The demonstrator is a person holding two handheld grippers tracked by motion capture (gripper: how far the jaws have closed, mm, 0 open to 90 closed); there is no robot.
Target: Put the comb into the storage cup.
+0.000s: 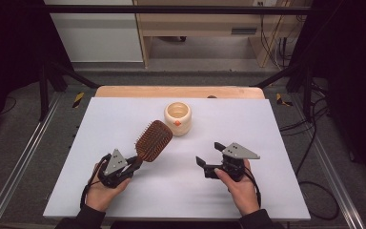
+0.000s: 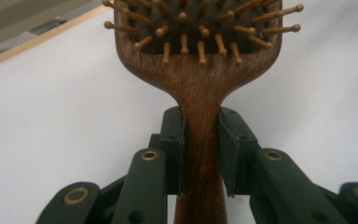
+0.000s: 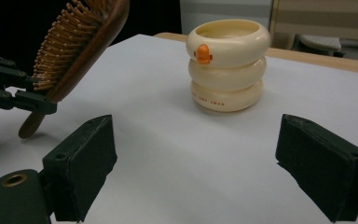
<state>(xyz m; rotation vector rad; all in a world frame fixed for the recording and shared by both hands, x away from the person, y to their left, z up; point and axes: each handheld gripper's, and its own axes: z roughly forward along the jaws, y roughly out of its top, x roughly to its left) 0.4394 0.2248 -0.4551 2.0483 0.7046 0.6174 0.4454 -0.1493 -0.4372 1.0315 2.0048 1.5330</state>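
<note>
**Hairbrush clamped in the left gripper, right gripper open and empty**

Where the person's two hands come in over the near edge of the white table top point(image 1: 181, 191), each holds a black two-jaw gripper. The left gripper point(image 1: 134, 163) sits near the front left of the table. Its jaws are closed tight on the narrow handle of a brown wooden paddle hairbrush with peg bristles point(image 1: 153, 139). In the left gripper view both pads press flat against opposite sides of the handle, just below where it widens into the brush head point(image 2: 200, 46). The brush head points away from the person and to the right, tilted and raised off the table, bristles facing up and left.

The right gripper point(image 1: 209, 153) is held near the front right, well apart from the brush. Its jaws stand wide apart with nothing between them, and they touch nothing. In the right gripper view the bare table lies between its two pads point(image 3: 81, 165).

Farther back, near the middle of the table, stands a cream-coloured round holder shaped like three stacked rings with a small orange mark on its side point(image 1: 177, 118). It is just beyond the brush head and does not touch it.

Bare white surface lies all around both grippers and between them. A strip of wooden edge point(image 1: 181, 91) shows along the far side of the table.
</note>
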